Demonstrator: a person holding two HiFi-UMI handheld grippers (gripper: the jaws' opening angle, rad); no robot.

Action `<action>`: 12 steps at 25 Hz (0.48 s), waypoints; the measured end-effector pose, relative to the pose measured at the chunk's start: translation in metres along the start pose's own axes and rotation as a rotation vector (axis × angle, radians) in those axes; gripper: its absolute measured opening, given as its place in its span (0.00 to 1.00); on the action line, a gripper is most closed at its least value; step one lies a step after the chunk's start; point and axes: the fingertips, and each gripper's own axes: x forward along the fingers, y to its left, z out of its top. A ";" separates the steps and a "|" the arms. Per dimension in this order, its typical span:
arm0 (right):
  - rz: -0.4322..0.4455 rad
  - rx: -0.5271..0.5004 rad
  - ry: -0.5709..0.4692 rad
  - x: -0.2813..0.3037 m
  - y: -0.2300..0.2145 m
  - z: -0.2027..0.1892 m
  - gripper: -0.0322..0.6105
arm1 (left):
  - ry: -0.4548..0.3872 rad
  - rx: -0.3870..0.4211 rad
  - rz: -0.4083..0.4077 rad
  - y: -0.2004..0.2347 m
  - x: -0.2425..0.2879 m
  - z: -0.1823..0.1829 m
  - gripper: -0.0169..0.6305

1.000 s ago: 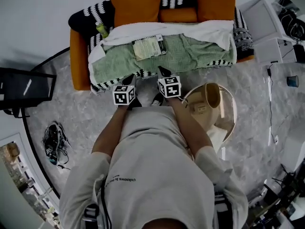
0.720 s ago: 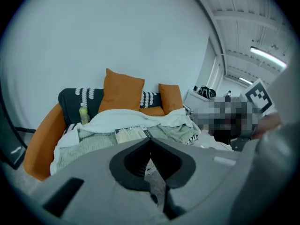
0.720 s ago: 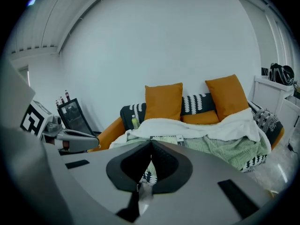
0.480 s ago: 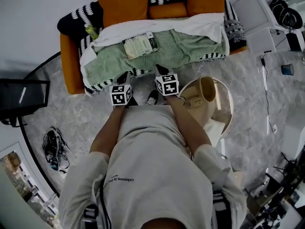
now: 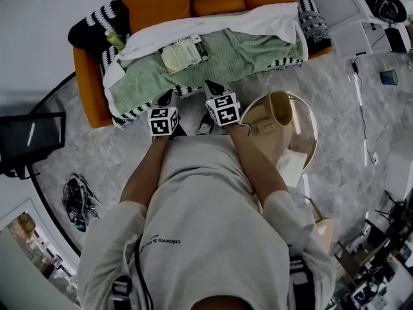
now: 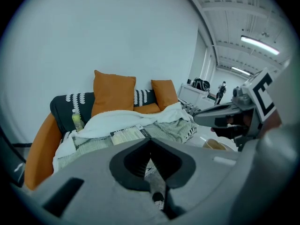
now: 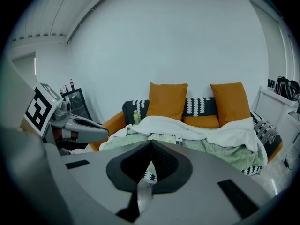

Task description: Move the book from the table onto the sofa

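Book [image 5: 183, 52] lies flat on sofa [image 5: 88, 89].

Two orange cushions [image 5: 151, 2] stand at the far side, with a green blanket [image 5: 248, 53] spread in front of them. A small green bottle [image 5: 116, 41] sits far left (tucked by a black and white throw [image 5: 90, 28]). A tan cup [image 5: 282, 108] lies tipped over at the right. Black cords [image 5: 77, 202] lie in a heap, near left.

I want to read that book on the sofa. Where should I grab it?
Probably its near edge, coming from the front of the sofa. The book lies flat on the green blanket, so one of the jaws could press the blanket down and slide under.
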 end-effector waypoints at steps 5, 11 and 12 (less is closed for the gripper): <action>0.009 -0.001 0.000 0.003 0.004 -0.002 0.06 | 0.004 -0.002 -0.002 0.002 0.001 -0.002 0.04; 0.005 0.010 0.007 0.004 0.003 -0.005 0.06 | 0.012 -0.007 0.002 0.002 -0.001 -0.007 0.04; 0.005 0.012 0.008 0.004 0.004 -0.005 0.06 | 0.012 -0.011 0.005 0.003 -0.002 -0.008 0.04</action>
